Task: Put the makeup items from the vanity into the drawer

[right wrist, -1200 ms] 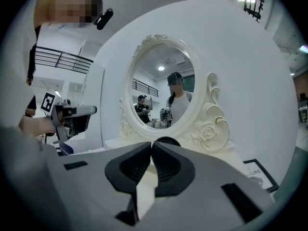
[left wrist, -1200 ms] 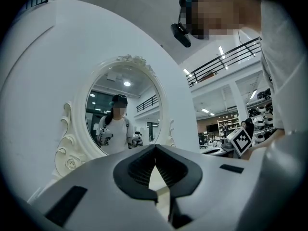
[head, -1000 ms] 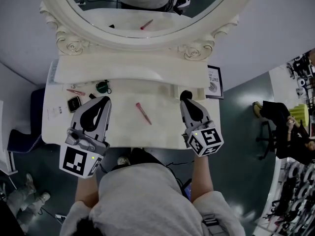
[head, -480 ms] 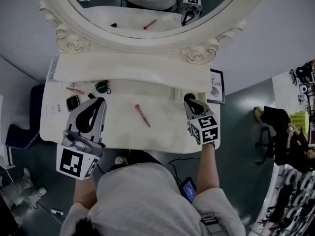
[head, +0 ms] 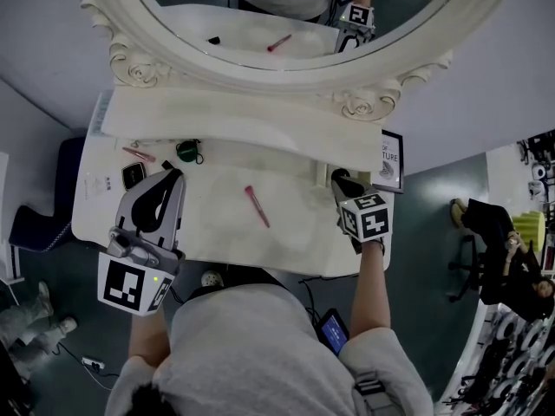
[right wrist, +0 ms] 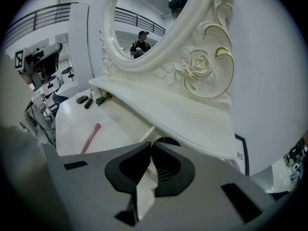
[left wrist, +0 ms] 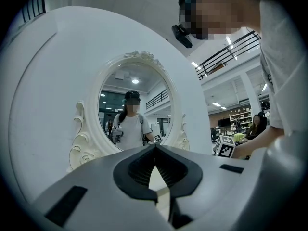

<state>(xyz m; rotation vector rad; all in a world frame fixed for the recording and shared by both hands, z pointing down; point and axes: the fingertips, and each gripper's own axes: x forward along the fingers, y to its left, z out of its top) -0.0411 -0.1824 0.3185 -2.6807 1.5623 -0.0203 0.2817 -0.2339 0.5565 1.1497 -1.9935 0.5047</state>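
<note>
A pink makeup stick (head: 257, 206) (right wrist: 90, 137) lies mid-top on the white vanity (head: 217, 232). At the back left lie a green item (head: 187, 152) (right wrist: 100, 100), a thin pink stick (head: 139, 154), a black compact (head: 132, 175) (right wrist: 83, 99) and a small black piece (head: 166, 165). My left gripper (head: 176, 173) (left wrist: 155, 149) hovers over the left part, shut and empty, aimed at the mirror (left wrist: 132, 121). The right gripper (head: 336, 178) (right wrist: 150, 145) is at the back right, shut and empty, its tips just short of a round black thing (right wrist: 166, 140).
A raised shelf (head: 225, 120) (right wrist: 168, 114) runs along the vanity's back under the oval mirror (head: 286, 24). A small framed sign (head: 392, 160) stands off the right end. A dark stool (head: 43, 215) stands at the left, and a person's torso is at the front edge.
My right gripper has moved away from me toward the vanity's back right corner. The left gripper has stayed roughly where it was. The view has shifted slightly.
</note>
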